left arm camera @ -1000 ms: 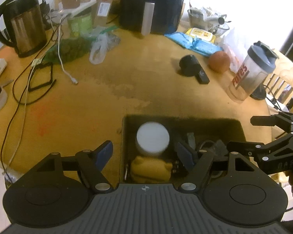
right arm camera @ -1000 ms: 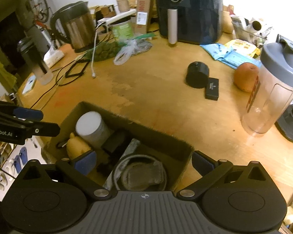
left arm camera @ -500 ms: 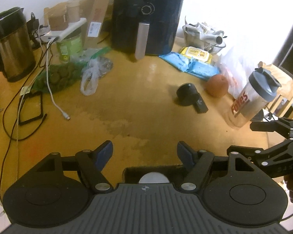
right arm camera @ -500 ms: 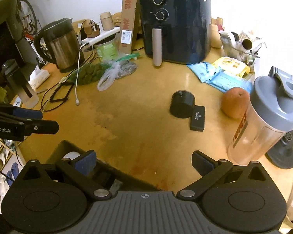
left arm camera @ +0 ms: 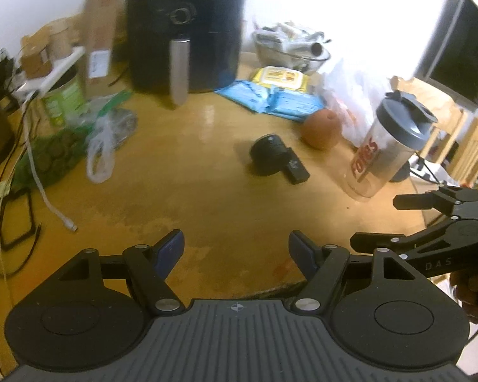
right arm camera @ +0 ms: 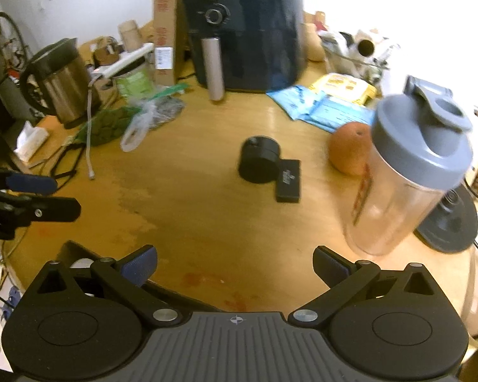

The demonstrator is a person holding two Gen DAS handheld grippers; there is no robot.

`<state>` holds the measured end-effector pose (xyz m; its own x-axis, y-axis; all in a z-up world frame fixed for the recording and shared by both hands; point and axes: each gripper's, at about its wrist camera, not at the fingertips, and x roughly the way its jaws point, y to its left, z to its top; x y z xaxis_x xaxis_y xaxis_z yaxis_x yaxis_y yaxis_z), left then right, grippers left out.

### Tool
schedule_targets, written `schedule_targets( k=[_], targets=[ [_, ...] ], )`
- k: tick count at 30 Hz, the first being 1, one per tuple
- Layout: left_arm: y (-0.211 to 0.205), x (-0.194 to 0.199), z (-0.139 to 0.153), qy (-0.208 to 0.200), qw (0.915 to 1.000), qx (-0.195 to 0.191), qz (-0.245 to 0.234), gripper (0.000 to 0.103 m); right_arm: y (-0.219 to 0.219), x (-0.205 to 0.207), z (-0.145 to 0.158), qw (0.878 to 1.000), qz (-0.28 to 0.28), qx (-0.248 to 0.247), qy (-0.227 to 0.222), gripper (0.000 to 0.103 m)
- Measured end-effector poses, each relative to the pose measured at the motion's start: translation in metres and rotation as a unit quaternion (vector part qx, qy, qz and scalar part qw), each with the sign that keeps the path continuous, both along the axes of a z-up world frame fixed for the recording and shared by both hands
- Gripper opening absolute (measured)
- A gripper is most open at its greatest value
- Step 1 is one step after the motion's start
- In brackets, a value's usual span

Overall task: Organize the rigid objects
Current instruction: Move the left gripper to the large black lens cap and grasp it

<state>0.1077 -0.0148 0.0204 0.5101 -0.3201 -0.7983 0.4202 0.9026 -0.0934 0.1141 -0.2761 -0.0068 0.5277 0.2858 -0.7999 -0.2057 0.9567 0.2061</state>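
A black round container (left arm camera: 266, 156) (right arm camera: 258, 159) and a flat black rectangular box (left arm camera: 294, 167) (right arm camera: 289, 180) lie together mid-table. An orange fruit (left arm camera: 322, 129) (right arm camera: 349, 148) and a clear shaker bottle with a grey lid (left arm camera: 387, 148) (right arm camera: 408, 175) stand to their right. My left gripper (left arm camera: 235, 250) is open and empty above the near table. My right gripper (right arm camera: 234, 265) is open and empty too. A corner of the dark box (right arm camera: 79, 259) shows at the bottom left of the right wrist view, mostly hidden behind the gripper.
A black air fryer (left arm camera: 188, 28) (right arm camera: 245, 28) stands at the back. A steel kettle (right arm camera: 62, 82), green can (left arm camera: 65, 95), plastic bags (left arm camera: 105, 133), cables (left arm camera: 19, 213), blue packets (left arm camera: 277, 100) and a black round base (right arm camera: 449, 222) crowd the table's edges.
Both grippers have pulled up and away from the box. Its contents have dropped out of view and more of the table and back wall shows. Both stay open.
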Motion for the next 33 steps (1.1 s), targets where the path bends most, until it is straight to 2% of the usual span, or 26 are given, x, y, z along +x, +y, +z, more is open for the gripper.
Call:
schedule_targets(
  k=[7, 18, 33],
  targets=[
    [-0.022, 0.019, -0.001, -0.014, 0.9992, 0.015, -0.036, 0.072, -0.016, -0.003, -0.008, 0.999, -0.035, 0.010, 0.017, 0.103],
    [-0.052, 0.047, -0.008, -0.029, 0.9965, 0.029, -0.073, 0.072, -0.024, -0.010, -0.014, 0.998, -0.049, 0.018, 0.032, 0.103],
    [-0.079, 0.074, -0.021, -0.061, 0.9873, 0.064, -0.132, 0.072, -0.027, -0.014, -0.014, 0.996, -0.080, 0.022, 0.043, 0.103]
  ],
)
